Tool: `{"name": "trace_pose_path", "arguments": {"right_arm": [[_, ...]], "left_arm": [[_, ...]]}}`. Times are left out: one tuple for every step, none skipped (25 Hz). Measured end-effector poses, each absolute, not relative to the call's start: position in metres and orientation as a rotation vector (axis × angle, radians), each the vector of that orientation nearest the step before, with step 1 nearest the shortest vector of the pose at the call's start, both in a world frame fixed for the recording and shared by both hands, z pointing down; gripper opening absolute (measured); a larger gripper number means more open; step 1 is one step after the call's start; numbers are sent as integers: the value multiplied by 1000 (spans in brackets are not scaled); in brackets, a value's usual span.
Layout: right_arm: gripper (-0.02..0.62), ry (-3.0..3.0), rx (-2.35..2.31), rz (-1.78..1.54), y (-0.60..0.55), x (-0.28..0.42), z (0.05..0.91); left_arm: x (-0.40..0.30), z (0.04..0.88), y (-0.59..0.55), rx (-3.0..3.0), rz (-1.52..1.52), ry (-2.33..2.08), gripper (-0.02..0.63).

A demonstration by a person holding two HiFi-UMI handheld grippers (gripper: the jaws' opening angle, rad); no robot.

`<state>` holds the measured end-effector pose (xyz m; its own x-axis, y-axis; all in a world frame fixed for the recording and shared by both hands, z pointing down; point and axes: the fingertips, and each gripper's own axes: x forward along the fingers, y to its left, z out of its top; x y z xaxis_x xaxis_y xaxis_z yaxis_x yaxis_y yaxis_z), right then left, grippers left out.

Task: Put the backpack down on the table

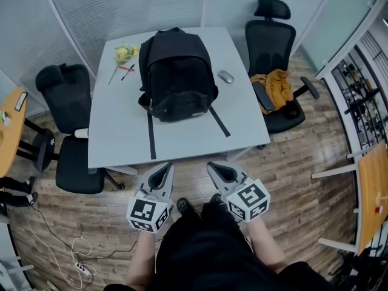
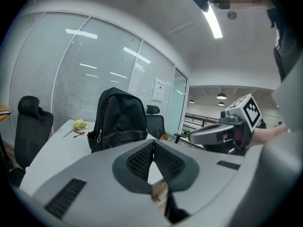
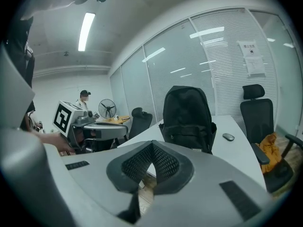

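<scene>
A black backpack (image 1: 177, 74) stands on the white table (image 1: 121, 138), its two straps trailing toward the near edge. The same backpack (image 2: 120, 119) rises beyond my left jaws, and as the backpack (image 3: 188, 117) beyond my right jaws. My left gripper (image 1: 167, 170) and right gripper (image 1: 213, 168) hover side by side over the wooden floor just short of the table's near edge. Both are shut with nothing between the jaws, and neither touches the backpack. In the left gripper view the left gripper (image 2: 153, 143) shows its pads meeting; the right gripper (image 3: 151, 145) looks the same.
On the table lie a yellow flower (image 1: 124, 54), a red pen (image 1: 127, 69) and a grey mouse (image 1: 225, 76). Black office chairs stand at left (image 1: 66, 96) and right (image 1: 270, 47), the right one holding an orange cloth (image 1: 277, 85). A glass partition backs the table.
</scene>
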<state>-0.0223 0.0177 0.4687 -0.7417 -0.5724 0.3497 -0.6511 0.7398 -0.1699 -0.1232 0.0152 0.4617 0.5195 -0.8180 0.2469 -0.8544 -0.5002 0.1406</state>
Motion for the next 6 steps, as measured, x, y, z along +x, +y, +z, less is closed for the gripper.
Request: {"name": "trace_pose_path", "arguments": {"right_arm": [[8,-2666,958,408,18,-23,468],[8,-2665,957,407,19,-23,468],[8,-2663,956,407,20,-24,468],[8,-2660,957,407,21,-24,468],[8,-2658,957,408,22,-24,468],[8,-2655,958,409,22,-24,468]], "left_arm": [[-123,462,15,2517,217,-1412,-2],[-123,462,16,2518,219,-1409,-2],[-123,462,17,2519,220,-1406,-2],[-122,461,17,2520,221,-1403,-2],[-122,461,18,2521,221,-1401,-2],[-122,461,19,2522,222,-1399,-2]]}}
